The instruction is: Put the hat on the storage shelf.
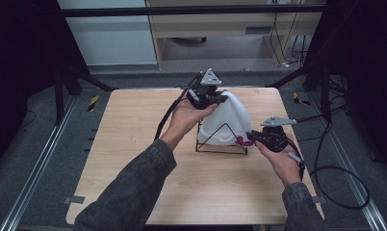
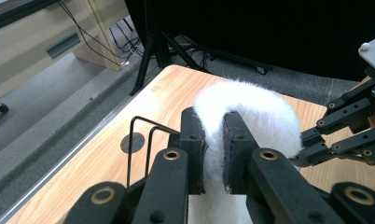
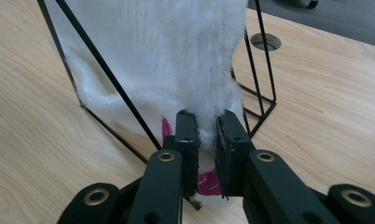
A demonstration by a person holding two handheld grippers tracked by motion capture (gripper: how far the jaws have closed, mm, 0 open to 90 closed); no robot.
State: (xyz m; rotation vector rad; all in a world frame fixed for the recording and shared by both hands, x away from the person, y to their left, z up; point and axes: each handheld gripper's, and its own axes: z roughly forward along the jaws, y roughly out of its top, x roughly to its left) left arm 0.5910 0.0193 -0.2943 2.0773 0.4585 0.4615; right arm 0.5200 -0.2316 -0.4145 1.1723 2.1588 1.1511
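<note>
On wooden bench (image 1: 134,144): both tongs, left (image 1: 219,99) and right (image 1: 251,136), clamped on white fur (image 1: 227,120) draped over wire rack (image 1: 220,142), lifting off judged next.

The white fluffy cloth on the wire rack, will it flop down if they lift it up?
Probably yes. The fluffy cloth bends softly over the wire rack, so it looks floppy, not stiff. It likely weighs little, since the left gripper and right gripper each pinch just a thin fold. The thin rack might tip if tugged.

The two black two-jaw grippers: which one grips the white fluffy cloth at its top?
The left gripper, shut on the white fluffy cloth at its top over the black wire rack. The right gripper pinches its lower edge near the table.
</note>
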